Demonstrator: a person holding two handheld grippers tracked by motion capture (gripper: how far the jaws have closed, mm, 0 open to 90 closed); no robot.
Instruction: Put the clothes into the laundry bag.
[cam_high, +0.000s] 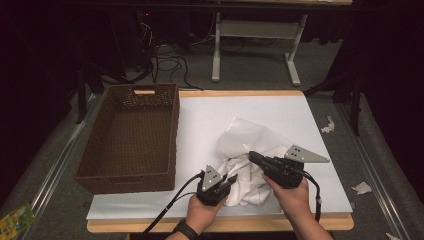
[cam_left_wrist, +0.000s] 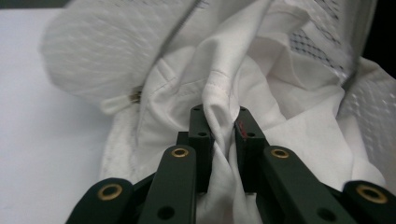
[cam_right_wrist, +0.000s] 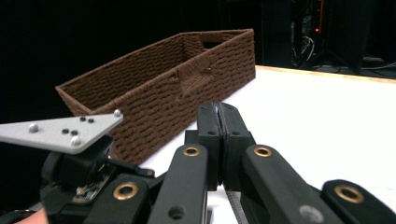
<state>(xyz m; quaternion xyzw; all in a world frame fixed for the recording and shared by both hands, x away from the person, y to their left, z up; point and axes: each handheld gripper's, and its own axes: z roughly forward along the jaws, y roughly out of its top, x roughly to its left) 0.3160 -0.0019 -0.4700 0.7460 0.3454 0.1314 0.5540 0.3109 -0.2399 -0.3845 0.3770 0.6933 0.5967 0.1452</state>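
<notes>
Lighting: worktop (cam_high: 250, 107) bright under overhead light, floor and background dim to near black. High view soft overall, slight grain, no glare. White cloth (cam_high: 247, 172) close to blown out against the white surface, folds faint. Soft shadow under the basket (cam_high: 132, 135) near wall. Left gripper view: cloth sharp at centre, upper left blurred, near links out of focus. Right gripper view: basket in focus, background black, grey plate (cam_right_wrist: 60, 130) catches light
</notes>
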